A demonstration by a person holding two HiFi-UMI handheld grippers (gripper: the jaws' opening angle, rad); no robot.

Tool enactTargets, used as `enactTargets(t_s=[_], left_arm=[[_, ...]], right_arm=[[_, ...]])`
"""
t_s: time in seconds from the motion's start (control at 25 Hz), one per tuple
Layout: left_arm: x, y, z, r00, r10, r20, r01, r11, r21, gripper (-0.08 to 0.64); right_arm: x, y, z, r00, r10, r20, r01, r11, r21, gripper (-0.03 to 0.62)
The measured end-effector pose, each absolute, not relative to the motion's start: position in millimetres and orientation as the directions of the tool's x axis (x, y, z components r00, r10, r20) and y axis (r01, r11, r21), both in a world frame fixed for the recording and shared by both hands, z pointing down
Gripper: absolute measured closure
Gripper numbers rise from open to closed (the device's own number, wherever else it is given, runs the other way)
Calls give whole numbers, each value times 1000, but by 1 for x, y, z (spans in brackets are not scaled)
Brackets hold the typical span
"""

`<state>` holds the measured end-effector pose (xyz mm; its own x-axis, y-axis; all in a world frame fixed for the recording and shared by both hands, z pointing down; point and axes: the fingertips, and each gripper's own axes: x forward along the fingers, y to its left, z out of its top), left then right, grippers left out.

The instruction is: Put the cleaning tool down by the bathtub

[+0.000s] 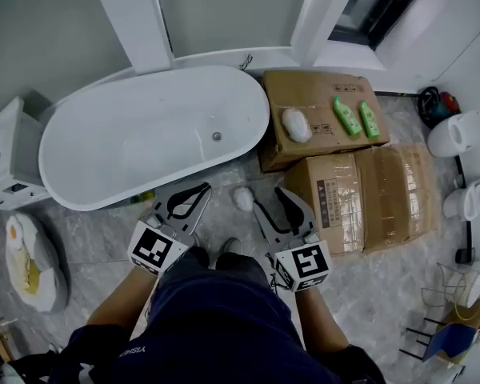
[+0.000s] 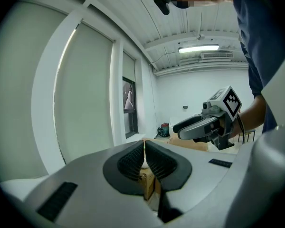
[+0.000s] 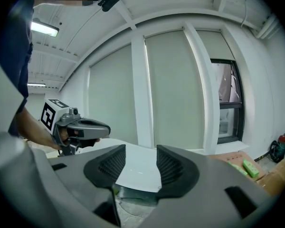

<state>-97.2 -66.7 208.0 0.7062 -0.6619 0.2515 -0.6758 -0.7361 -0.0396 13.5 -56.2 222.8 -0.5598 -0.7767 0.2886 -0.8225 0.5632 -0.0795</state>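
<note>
A small white fluffy cleaning tool, perhaps a puff, lies on the grey marble floor just beside the white oval bathtub, between the 2 grippers. The left gripper has its jaws pressed together on nothing. The right gripper has its jaws apart and empty. A similar white puff rests on a brown cardboard box.

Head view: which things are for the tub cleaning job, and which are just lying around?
For the job: bathtub; fluffy white pad on the floor beside it, probably the cleaning tool; left gripper, shut; right gripper, open and empty.
Just lying about: cardboard boxes; two green bottles; second white pad on a box; bag.
</note>
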Motion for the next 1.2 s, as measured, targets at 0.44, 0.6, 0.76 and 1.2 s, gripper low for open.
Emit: enactTargets(t_s=[0.44,0.6,0.76,1.2], left_arm=[[-94,-71,192,700,-680,219,-690,-723,-43,523],[-94,-71,192,695,-685,218,-695,-718,-39,523],[-96,-72,190,689,-691,217,-701,-712,-42,523],[-93,-73,188,695,-686,214,-696,-717,-38,523]], right_arm=[[5,-63,201,-591,-763,262,-801,593,-81,390],[5,-65,198,-600,-765,235,-796,600,-81,391],[6,-67,200,-598,-755,270,-795,603,-73,394],[5,-68,194,-596,-752,280,-793,607,-56,461]])
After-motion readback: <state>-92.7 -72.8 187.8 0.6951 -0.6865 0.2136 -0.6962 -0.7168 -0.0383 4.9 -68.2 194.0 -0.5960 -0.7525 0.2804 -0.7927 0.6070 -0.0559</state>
